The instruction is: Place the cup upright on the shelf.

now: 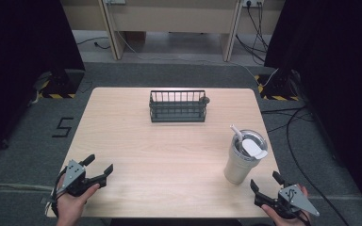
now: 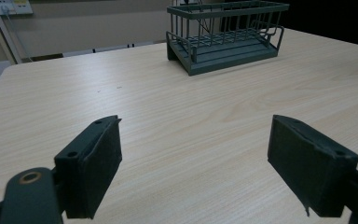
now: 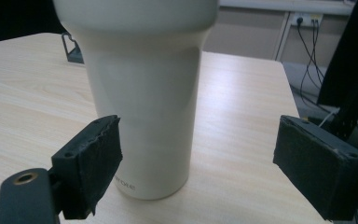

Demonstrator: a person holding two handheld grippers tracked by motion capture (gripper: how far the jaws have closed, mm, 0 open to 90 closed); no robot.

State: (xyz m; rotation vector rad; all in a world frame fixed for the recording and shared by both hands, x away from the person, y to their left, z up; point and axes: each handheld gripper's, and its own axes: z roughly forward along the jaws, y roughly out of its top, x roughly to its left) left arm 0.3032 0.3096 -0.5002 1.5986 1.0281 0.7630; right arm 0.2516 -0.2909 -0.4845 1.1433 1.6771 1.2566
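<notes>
A cream tumbler (image 1: 242,160) with a lid and a straw stands upright near the table's right front. In the right gripper view the tumbler (image 3: 142,93) rises just beyond the jaws, left of centre. My right gripper (image 1: 265,186) sits at the front right corner, open and holding nothing. A dark wire rack (image 1: 177,106) rests at the middle back of the table; the rack (image 2: 223,35) looks empty in the left gripper view. My left gripper (image 1: 99,165) rests at the front left edge, open, with bare wood between its jaws.
The light wooden table (image 1: 169,150) has a wide bare stretch between the rack and the grippers. Cables (image 1: 294,127) run over the grey floor to the right. Black stands and yellow-black taped bases sit at both back corners.
</notes>
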